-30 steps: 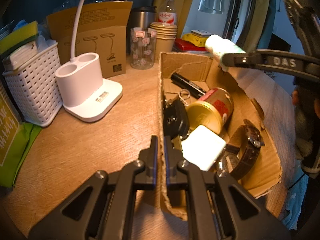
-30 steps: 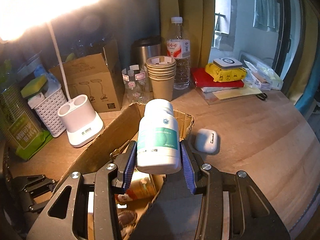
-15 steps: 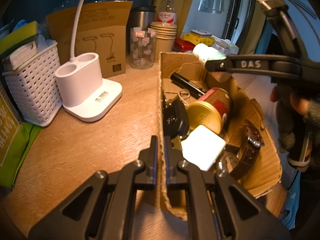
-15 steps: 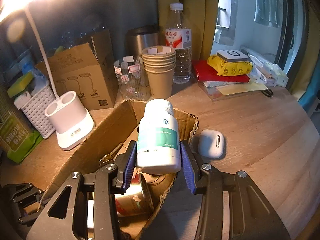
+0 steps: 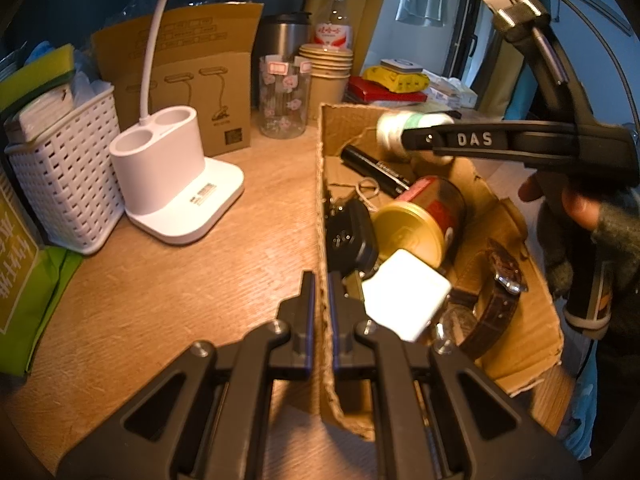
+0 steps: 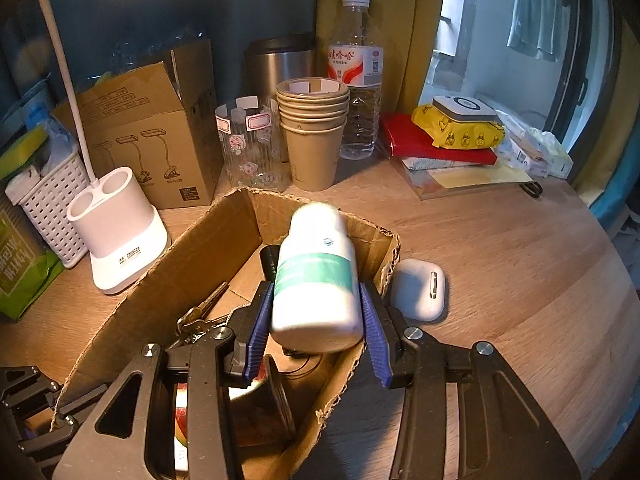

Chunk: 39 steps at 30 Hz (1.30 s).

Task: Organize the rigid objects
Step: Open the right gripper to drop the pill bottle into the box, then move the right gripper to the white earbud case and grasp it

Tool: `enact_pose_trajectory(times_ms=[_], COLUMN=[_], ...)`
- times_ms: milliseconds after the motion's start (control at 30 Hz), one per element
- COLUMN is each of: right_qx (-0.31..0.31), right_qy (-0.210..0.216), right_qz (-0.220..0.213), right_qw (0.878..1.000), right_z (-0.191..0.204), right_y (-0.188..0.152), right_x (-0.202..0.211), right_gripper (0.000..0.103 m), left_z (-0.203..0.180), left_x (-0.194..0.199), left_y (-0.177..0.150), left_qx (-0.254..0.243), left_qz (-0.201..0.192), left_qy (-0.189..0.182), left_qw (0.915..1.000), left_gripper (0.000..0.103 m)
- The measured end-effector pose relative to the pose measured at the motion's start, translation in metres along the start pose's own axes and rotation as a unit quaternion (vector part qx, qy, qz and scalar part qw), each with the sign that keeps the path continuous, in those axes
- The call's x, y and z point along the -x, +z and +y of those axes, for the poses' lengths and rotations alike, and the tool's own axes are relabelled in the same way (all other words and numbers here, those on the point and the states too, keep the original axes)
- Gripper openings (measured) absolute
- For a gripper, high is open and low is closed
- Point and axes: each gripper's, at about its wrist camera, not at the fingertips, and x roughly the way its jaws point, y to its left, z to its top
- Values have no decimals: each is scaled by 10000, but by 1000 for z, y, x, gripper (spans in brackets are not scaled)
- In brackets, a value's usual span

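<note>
A shallow cardboard box [image 5: 516,352] lies on the wooden desk. My left gripper [image 5: 321,292] is shut on its near left wall. Inside are a black marker [image 5: 376,170], a gold-lidded tin [image 5: 420,224], a black key fob [image 5: 352,236], a white adapter [image 5: 404,300] and a brown watch [image 5: 500,292]. My right gripper [image 6: 316,304] hovers over the box's far end; its jaws have spread and the white bottle with a green label [image 6: 316,276] sits blurred and tilted between them, also seen in the left wrist view [image 5: 404,132]. A white earbud case [image 6: 420,290] lies right of the box.
A white lamp base [image 5: 176,184], a white basket [image 5: 64,168], a lamp carton [image 5: 192,80], a glass jar [image 5: 284,96], stacked paper cups [image 5: 328,72], a steel mug and a water bottle [image 6: 356,76] stand behind the box. Books and packets [image 6: 456,136] lie at the back right.
My right gripper has lowered over the box's far end and its jaws have widened. The bottle has tilted and blurred between them. My left gripper has not moved.
</note>
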Motion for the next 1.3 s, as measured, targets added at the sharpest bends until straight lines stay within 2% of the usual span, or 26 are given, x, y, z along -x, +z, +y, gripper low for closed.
enact_pose_trajectory(times_ms=[400, 667, 967, 1300], right_qx=[-51, -117, -403, -615], right_qy=[77, -2, -359, -542], right_qz=[-76, -258, -557, -445], right_qw=[9999, 9996, 9970, 9956], right_z=[-1, -7, -41, -74], right_y=[-2, -4, -8, -27], right_x=[10, 35, 71, 76], right_gripper=[47, 54, 56, 61], left_z=[-1, -1, -1, 0], left_x=[0, 0, 0, 1], left_y=[0, 0, 0, 0], left_qx=[0, 1, -8, 15], left_qz=[1, -1, -2, -23], left_qy=[-1, 0, 4, 13], left_qw=[10000, 10000, 10000, 10000], left_gripper=[6, 6, 6, 7])
